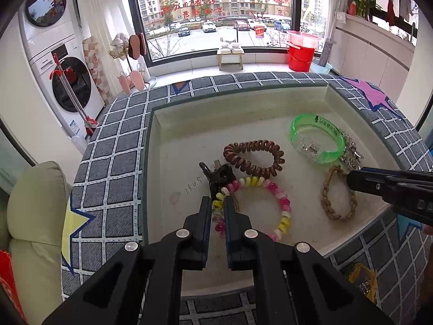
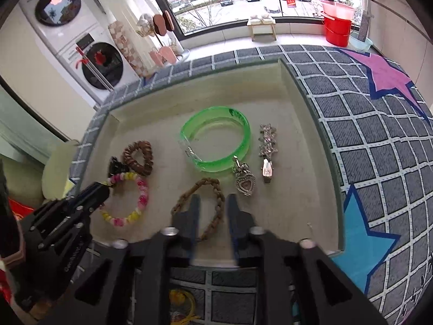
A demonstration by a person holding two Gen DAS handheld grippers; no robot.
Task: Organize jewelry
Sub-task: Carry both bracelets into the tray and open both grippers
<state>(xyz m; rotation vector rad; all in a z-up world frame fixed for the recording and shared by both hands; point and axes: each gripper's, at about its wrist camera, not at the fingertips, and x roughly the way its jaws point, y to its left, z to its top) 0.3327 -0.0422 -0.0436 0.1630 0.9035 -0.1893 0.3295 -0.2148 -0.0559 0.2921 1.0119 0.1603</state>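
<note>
Seven pieces lie in the cream tray (image 2: 311,140), so you have little free floor to work on. Your left gripper (image 1: 218,205) is pinching the pink-and-yellow bead bracelet (image 1: 284,208) at its near-left arc, fingers pressed tight on the beads, while the rest of the loop rests on the tray floor. It touches the black clip (image 1: 216,174) and lies just beside the brown coil hair tie (image 1: 254,159); if you lift or drag now, the beads could snag the clip and pull it along, or the elastic could slip out of so narrow a bite.

Your right gripper (image 2: 212,203) has its fingers spread, straddling one side of the braided brown bracelet (image 2: 213,189) without pressing on it. Close carelessly and you may catch only one strand, or nudge the heart pendant (image 2: 245,185) just beside it. The green bangle (image 2: 216,140) and the silver hair clip (image 2: 266,151) sit further back, near enough to be knocked by a wide sweep.
</note>
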